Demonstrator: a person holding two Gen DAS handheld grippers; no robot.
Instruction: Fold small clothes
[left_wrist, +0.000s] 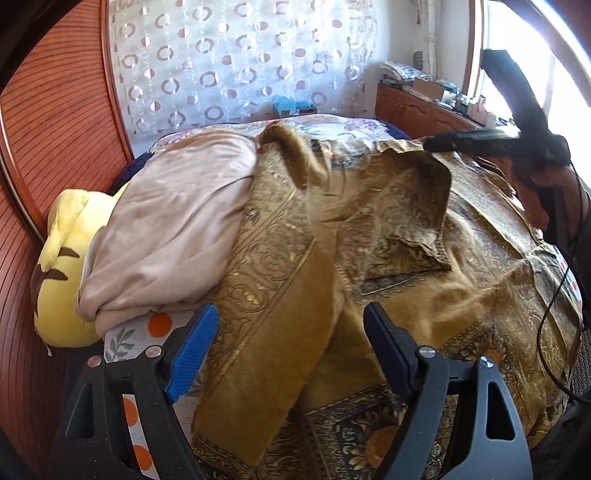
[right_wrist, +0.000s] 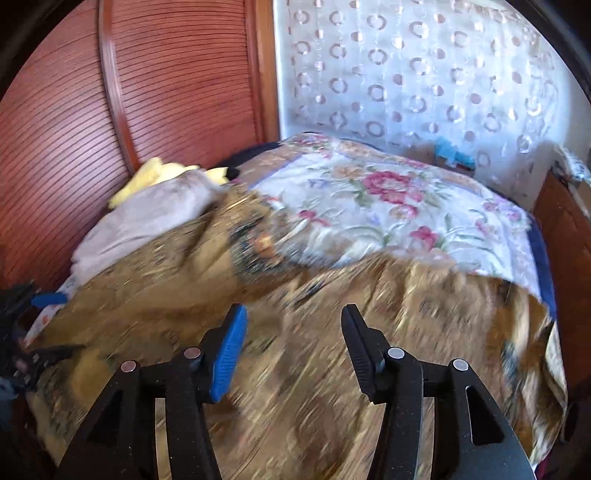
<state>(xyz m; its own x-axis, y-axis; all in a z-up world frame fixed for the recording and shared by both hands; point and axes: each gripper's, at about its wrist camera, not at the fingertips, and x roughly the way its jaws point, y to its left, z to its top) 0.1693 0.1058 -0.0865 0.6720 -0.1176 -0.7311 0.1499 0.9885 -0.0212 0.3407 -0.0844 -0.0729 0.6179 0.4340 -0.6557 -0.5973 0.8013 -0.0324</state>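
Bed (right_wrist: 424, 206) against a slatted wood wall (left_wrist: 62, 110), floral quilt underneath. My gold patterned cloth (left_wrist: 388, 221) lies spread and rumpled across it, beige garment (left_wrist: 173, 229) heaped at its left edge. Left gripper (left_wrist: 291, 350) jaws wide apart, empty, over the cloth. Right gripper (right_wrist: 293, 347) jaws apart too, nothing between them; that view's blurred.
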